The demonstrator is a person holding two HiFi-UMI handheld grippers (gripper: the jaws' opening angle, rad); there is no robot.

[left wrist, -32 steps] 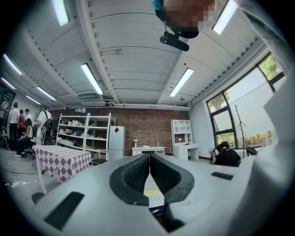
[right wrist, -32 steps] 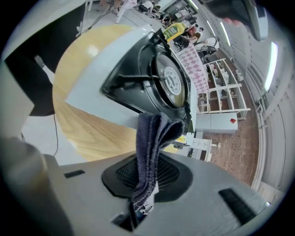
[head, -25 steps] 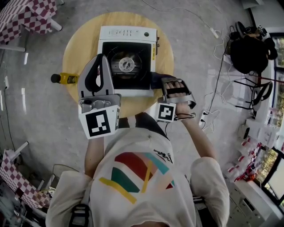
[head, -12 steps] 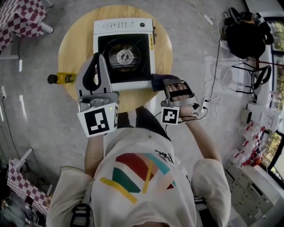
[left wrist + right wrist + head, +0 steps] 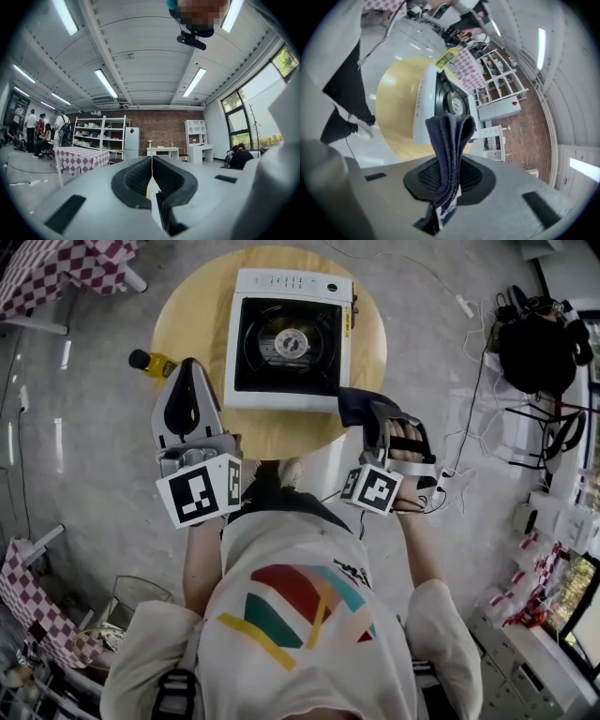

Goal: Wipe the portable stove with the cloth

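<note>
While just beside the stove (image 5: 289, 343) — cloth (image 5: 356, 405) in right tool (image 5: 449, 178).

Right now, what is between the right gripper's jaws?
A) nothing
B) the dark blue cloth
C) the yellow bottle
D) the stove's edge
B: in the right gripper view, the right gripper is shut on the folded dark blue cloth, which sticks out past its jaws.

The head view looks steeply down from above the person (image 5: 300, 615) onto the round bench (image 5: 187, 324) and stove (image 5: 291, 338), upper centre. The left tongs (image 5: 152, 164) view faces level across the room. The right tongs (image 5: 449, 173) view looks closely over that same bench and stove.
</note>
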